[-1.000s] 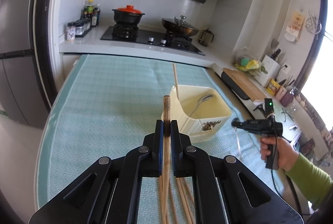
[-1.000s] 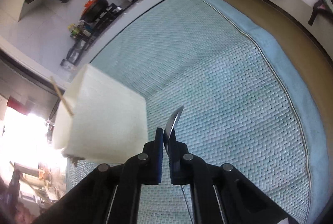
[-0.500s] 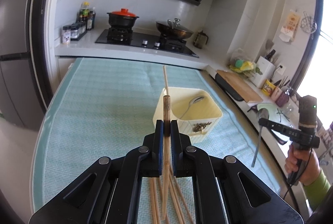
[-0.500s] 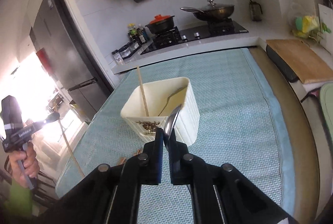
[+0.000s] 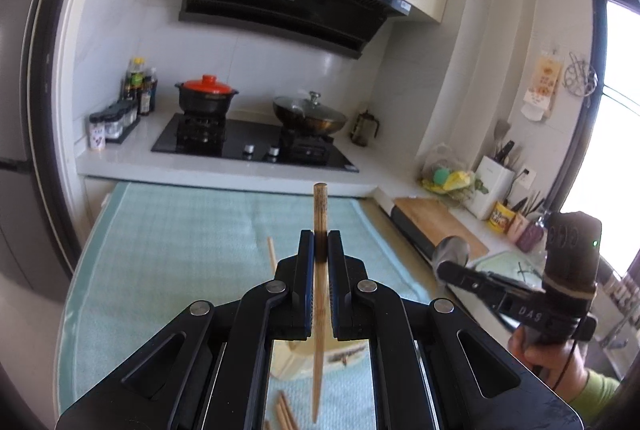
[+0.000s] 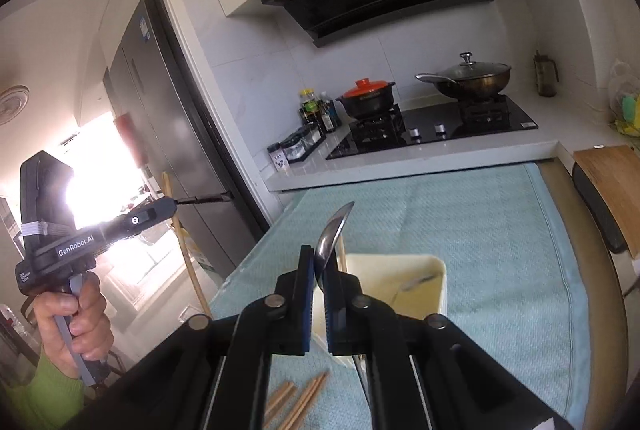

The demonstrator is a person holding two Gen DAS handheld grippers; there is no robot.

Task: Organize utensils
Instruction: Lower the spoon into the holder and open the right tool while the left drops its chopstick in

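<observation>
My left gripper is shut on a wooden chopstick held upright, high above the table. It also shows in the right wrist view at the left, with the chopstick hanging down. My right gripper is shut on a metal spoon, bowl end up, just above the cream utensil box. A spoon and a chopstick stand in the box. Loose chopsticks lie on the cloth in front of it. The right gripper with its spoon shows in the left wrist view.
A teal cloth covers the table. Behind it is a counter with a hob, a red-lidded pot and a wok. A cutting board lies at the right. A fridge stands left.
Both grippers have risen and tilted up, each still holding its utensil. The box has dropped below the left gripper's fingers. The right gripper has come closer over the box.
</observation>
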